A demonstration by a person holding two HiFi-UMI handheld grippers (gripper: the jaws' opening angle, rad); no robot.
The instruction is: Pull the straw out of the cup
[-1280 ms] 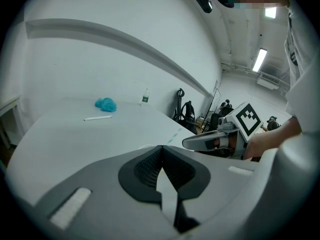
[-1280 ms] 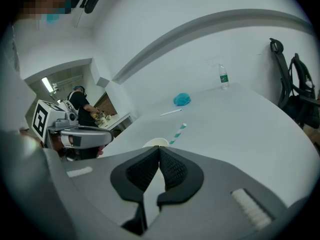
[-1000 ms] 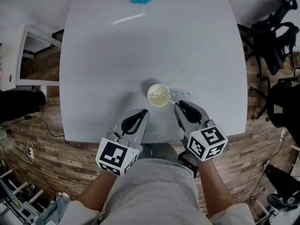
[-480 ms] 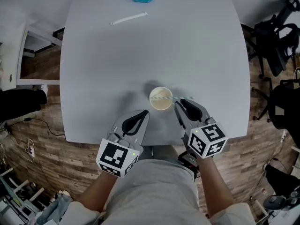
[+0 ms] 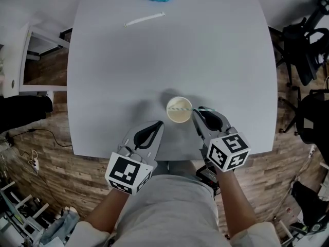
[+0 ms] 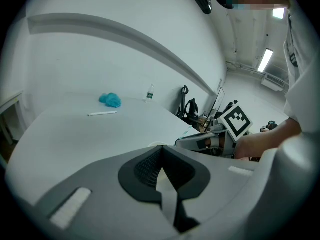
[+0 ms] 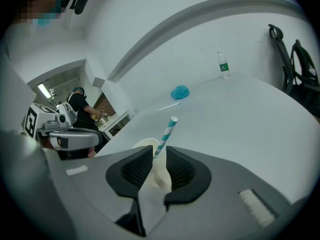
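— Right gripper view first: where's the straw?
— The teal-striped paper straw [image 7: 165, 134] leans out of the paper cup [image 7: 141, 147], which stands near my edge of the table [image 5: 154, 60]. My right gripper [image 7: 159, 155] has its 2 jaws narrowly apart, 1 on either side of the straw just above the rim, I judge so that 1 squeeze takes it.
— And the left?
— My left gripper [image 6: 161, 151] is closed on nothing, waiting near the cup, probably to steady it.
— Any writing?
— Only a green label on the water bottle [image 7: 223, 65], too small to read.
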